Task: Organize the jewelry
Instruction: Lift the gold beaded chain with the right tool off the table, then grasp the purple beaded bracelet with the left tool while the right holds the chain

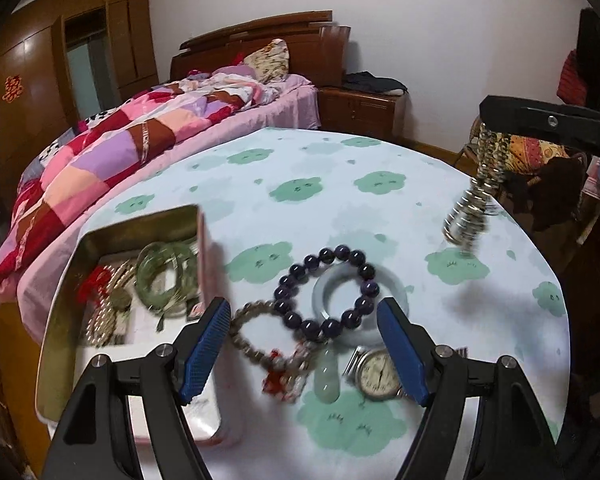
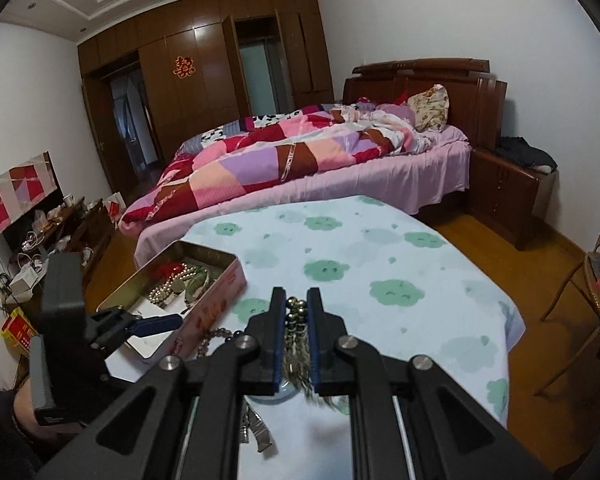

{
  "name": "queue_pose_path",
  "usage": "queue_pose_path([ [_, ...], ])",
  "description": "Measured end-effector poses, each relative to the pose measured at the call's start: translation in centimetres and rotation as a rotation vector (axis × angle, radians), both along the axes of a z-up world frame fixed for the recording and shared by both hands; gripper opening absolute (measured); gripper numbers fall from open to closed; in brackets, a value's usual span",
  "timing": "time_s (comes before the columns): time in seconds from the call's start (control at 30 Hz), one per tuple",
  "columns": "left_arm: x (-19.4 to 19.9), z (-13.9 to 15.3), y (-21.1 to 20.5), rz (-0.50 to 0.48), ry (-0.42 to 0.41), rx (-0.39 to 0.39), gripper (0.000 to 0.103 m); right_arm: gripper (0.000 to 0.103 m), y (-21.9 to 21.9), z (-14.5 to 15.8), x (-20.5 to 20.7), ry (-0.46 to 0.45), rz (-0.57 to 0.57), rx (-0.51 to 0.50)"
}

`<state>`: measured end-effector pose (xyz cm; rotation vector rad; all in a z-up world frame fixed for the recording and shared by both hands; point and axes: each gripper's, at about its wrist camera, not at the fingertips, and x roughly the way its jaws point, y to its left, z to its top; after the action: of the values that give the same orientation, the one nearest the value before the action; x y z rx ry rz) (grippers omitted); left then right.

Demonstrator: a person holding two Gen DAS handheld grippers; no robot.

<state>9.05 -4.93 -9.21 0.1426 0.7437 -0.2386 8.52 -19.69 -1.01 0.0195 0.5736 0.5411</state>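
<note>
Left tongs [image 1: 304, 356]: spread wide, nothing between the blue pads, poised over a cluster of jewelry on the surface [image 1: 340, 184].

Right tongs [image 2: 296, 340]: pressed together, pinching a metallic bead strand [image 2: 296, 312]. The left wrist view shows this strand [image 1: 476, 200] dangling clear of the surface at 2 o'clock; the right wrist view shows only the beads caught between the pads.

Seen from the left wrist only: a dark bead bracelet [image 1: 327, 292] overlapping a pale bangle [image 1: 384, 280], a brownish bead bracelet [image 1: 260, 332] touching it at 8 o'clock, a pale green pendant [image 1: 329, 380], and a wristwatch [image 1: 378, 374] just beside the right pad.

The tin box [image 1: 84, 248] stands at 9 o'clock, holding green bangles [image 1: 166, 272] and pearl-like beads [image 1: 104, 308]. The right wrist view shows the box [image 2: 220, 284] side-on, with the left tongs' pad [image 2: 156, 324] over its near edge.

The bed [image 2: 300, 160] lies beyond the surface.
</note>
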Motion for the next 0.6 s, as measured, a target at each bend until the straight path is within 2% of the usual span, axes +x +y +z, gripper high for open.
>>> queue_pose_path([
  [0.2,1.7,-0.5,-2.2,-0.063,0.024,0.015,0.075,0.013,-1.0,-2.1,1.0,0.050,-0.025,0.015],
  [0.27,2.3,-0.9,-2.9,-0.078,0.035,0.032,0.068,0.013,-1.3,-2.7,1.1,0.062,-0.029,0.023],
  [0.33,2.8,-1.4,-3.6,-0.093,0.058,0.042,0.053,0.013,-1.6,-3.0,1.2,0.069,-0.029,0.029],
  [0.47,3.5,-2.2,-4.1,-0.101,0.092,0.044,0.050,0.013,-2.0,-3.3,1.0,0.076,-0.026,0.039],
  [0.6,3.9,-3.2,-4.3,-0.116,0.143,0.034,0.016,0.013,-2.3,-3.5,0.9,0.079,-0.022,0.046],
])
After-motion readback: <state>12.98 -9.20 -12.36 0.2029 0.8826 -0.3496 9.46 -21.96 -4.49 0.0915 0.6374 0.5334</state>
